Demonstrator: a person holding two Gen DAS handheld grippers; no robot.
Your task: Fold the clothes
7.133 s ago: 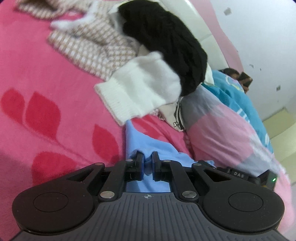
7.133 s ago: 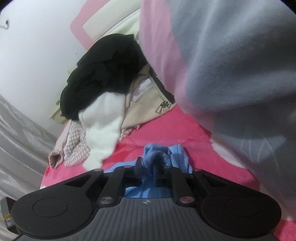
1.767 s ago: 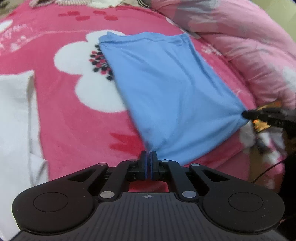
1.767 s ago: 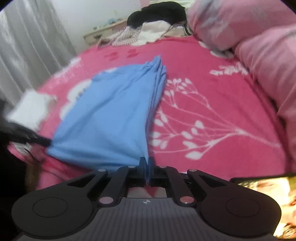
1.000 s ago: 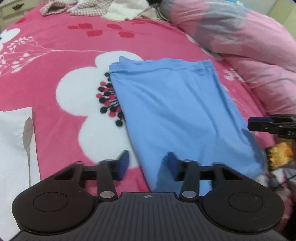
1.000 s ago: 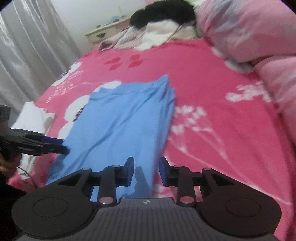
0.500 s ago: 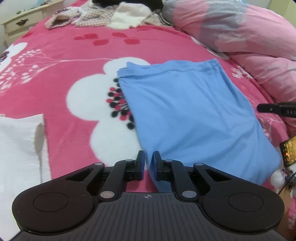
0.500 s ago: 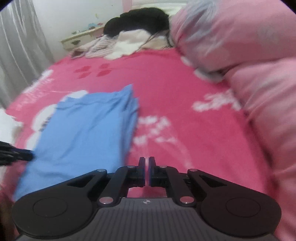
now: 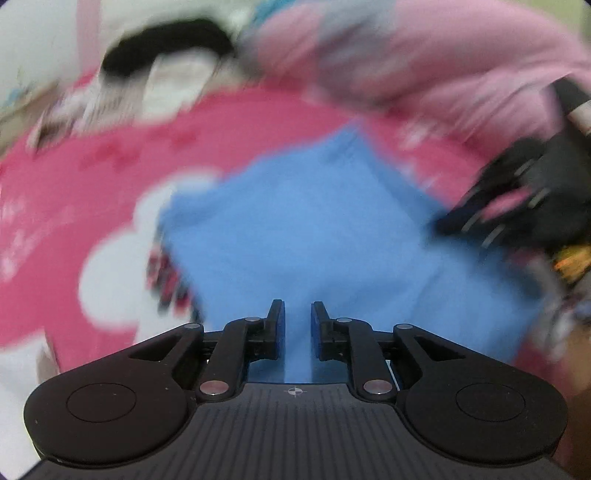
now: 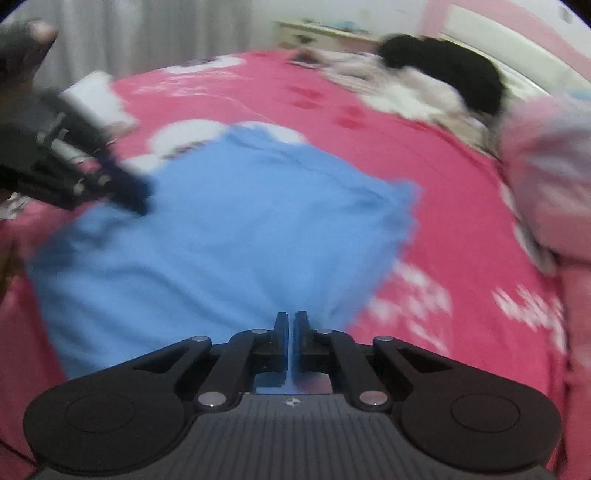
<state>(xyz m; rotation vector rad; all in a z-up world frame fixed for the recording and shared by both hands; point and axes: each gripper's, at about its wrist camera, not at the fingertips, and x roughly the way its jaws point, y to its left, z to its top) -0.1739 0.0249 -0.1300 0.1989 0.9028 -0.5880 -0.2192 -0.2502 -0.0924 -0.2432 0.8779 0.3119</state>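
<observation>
**Blue garment on the bed, both views blurred**

Heavily smeared by motion — far clothes pile (image 10: 436,81) only a black-and-white shape, garment edges soft. Pink flowered bed (image 10: 369,155), grey curtain (image 10: 147,33) behind, pale pink quilt (image 9: 424,62) alongside. Folded blue garment (image 9: 303,229) flat on the bed. Left tongs (image 9: 297,325) slightly parted and opening over the near edge, gripping nothing. Right tongs (image 10: 291,332) closed at the near edge — cloth between them not discernible.
</observation>
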